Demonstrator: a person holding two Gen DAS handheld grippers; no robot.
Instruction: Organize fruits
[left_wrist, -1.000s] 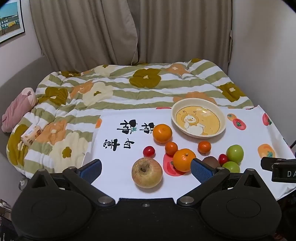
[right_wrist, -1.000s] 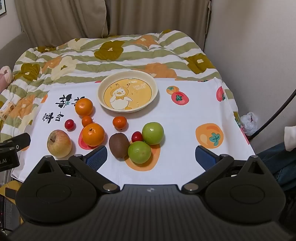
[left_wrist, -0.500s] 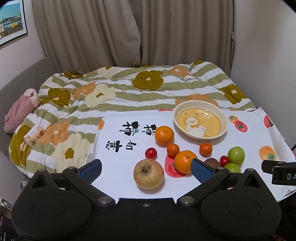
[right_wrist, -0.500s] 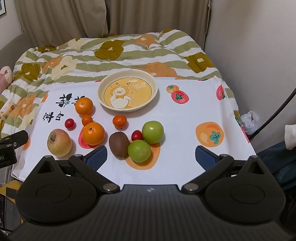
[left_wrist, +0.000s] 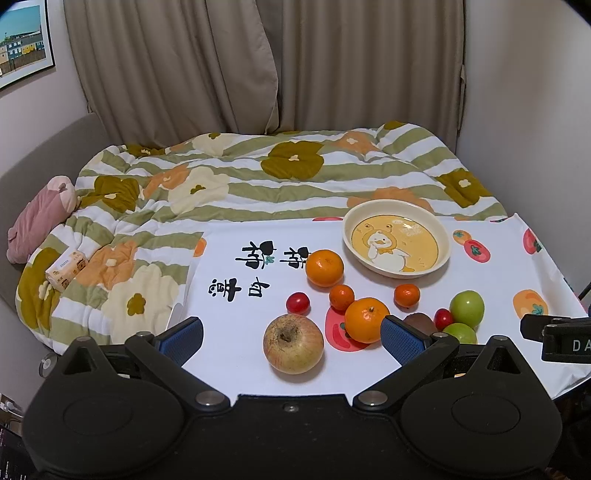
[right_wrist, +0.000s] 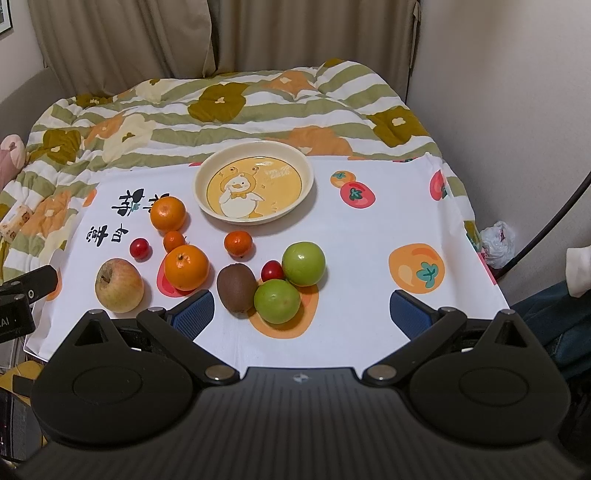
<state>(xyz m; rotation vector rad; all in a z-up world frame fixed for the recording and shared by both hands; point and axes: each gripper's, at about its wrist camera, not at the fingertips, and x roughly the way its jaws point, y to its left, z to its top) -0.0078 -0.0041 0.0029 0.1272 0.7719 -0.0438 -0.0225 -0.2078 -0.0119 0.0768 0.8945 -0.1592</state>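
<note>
A cream plate (right_wrist: 255, 147) with a duck picture stands empty at the back of the white printed cloth (right_wrist: 362, 236). In front of it lie a reddish apple (right_wrist: 119, 285), two big oranges (right_wrist: 168, 213) (right_wrist: 185, 267), two small tangerines (right_wrist: 238, 243) (right_wrist: 173, 240), two cherry tomatoes (right_wrist: 139, 248) (right_wrist: 272, 270), a kiwi (right_wrist: 236, 287) and two green apples (right_wrist: 303, 263) (right_wrist: 277, 301). My left gripper (left_wrist: 291, 338) is open and empty, just short of the apple (left_wrist: 293, 343). My right gripper (right_wrist: 301, 308) is open and empty, near the green apples.
The cloth lies on a bed with a flowered striped quilt (left_wrist: 229, 184). A tissue pack (left_wrist: 66, 267) and a pink plush (left_wrist: 40, 218) lie at the left. Curtains hang behind and a wall (right_wrist: 498, 92) stands at the right. A plastic bag (right_wrist: 498, 243) lies by the bed.
Both grippers have drawn back and risen slightly, so the fruits sit a little farther away in view. Nothing on the cloth has moved.
</note>
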